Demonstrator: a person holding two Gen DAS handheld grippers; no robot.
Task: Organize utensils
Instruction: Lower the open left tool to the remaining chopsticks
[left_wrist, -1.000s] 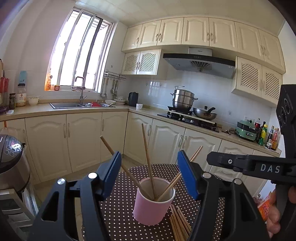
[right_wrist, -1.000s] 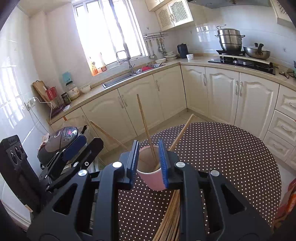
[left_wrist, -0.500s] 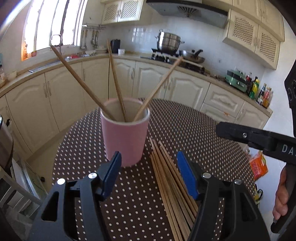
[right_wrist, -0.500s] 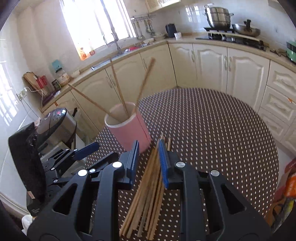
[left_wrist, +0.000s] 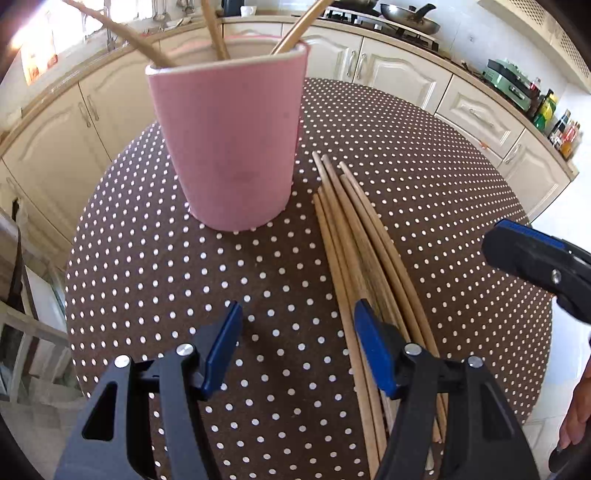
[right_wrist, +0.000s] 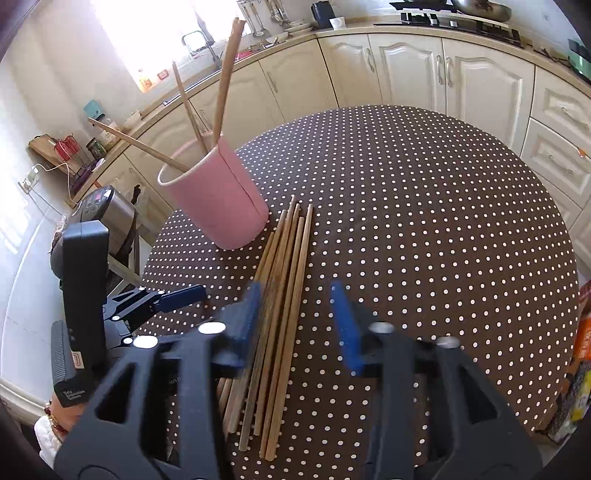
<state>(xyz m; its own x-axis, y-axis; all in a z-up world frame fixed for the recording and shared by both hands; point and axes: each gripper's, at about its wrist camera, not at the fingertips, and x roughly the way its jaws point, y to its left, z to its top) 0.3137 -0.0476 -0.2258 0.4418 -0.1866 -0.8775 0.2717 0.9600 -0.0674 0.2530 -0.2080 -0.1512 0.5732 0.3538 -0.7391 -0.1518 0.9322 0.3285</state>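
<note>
A pink cup (right_wrist: 218, 195) with three wooden chopsticks (right_wrist: 225, 74) leaning in it stands on the round polka-dot table (right_wrist: 424, 221), and just beside the cup's base lies a loose bundle of chopsticks (right_wrist: 280, 295), evidently the ones waiting to go in. The right gripper (right_wrist: 295, 321) hangs over that bundle with its jaws opening and gripping nothing, probably to take a stick. The left gripper (left_wrist: 295, 347) is wide open and empty, in front of the cup.
</note>
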